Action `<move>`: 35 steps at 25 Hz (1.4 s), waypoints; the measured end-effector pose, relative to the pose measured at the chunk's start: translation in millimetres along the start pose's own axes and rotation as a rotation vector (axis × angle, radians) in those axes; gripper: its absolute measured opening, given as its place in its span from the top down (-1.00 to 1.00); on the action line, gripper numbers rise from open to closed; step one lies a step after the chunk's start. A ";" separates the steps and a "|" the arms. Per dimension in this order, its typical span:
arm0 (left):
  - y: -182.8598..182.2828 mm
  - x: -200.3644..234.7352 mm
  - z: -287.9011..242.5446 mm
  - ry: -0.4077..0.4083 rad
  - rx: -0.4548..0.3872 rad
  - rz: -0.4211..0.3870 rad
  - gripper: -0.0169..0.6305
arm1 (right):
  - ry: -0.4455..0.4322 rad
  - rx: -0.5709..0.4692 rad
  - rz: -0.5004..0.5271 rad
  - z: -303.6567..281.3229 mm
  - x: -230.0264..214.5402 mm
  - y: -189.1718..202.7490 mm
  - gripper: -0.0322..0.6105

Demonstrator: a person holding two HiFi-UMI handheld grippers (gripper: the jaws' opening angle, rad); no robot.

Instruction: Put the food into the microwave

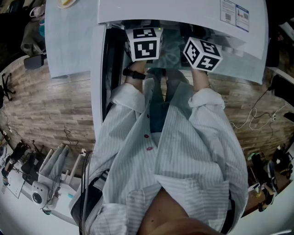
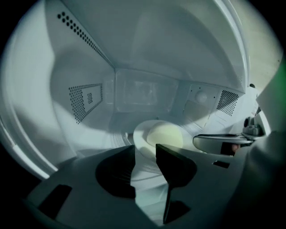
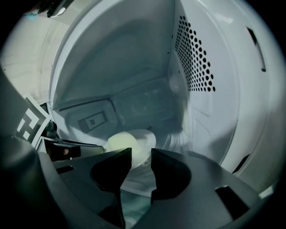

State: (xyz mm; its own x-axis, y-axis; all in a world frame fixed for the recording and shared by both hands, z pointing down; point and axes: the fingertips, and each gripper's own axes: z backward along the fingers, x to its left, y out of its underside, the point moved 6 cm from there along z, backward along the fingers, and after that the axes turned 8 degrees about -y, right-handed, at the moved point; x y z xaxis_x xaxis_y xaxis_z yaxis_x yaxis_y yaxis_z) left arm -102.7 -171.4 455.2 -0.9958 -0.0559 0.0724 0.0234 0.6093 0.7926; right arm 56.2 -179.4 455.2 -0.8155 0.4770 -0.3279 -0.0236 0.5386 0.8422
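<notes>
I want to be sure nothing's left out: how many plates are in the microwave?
1: a white plate carrying pale round food, on the microwave floor near the middle. Part of the floor is hidden.

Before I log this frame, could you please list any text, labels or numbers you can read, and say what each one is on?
Sticker on top of the microwave: printed lines, too small to read.
Marker cubes: black-and-white square patterns only, no letters or numbers.
Inside the microwave, in both gripper views: no readable text.
</notes>
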 end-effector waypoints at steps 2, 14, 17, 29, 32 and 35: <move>3.1 2.1 4.9 0.002 -0.001 0.014 0.47 | -0.011 -0.003 -0.002 3.9 3.0 -0.1 0.48; 4.2 -25.3 64.1 0.088 -0.075 0.023 0.52 | -0.176 0.000 -0.023 41.7 32.4 -10.7 0.48; -0.7 -29.3 78.5 0.064 -0.085 0.029 0.60 | -0.223 0.006 -0.021 52.0 39.9 -16.2 0.48; -37.9 -58.5 143.9 0.123 -0.208 0.024 0.72 | -0.370 -0.086 0.030 105.8 70.8 -65.9 0.65; -47.6 -67.2 157.2 0.149 -0.242 0.025 0.76 | -0.394 -0.117 0.061 119.0 76.8 -80.0 0.70; -54.1 -74.2 168.9 0.177 -0.270 0.045 0.83 | -0.427 -0.130 0.074 129.7 81.6 -88.0 0.74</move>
State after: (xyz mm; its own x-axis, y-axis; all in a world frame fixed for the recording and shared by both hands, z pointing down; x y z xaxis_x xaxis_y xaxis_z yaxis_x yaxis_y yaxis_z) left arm -45.1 -66.6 304.7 -0.9631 -0.1843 0.1963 0.1134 0.3834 0.9166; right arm 66.8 -97.8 298.8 -0.5070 0.7693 -0.3888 -0.0686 0.4137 0.9078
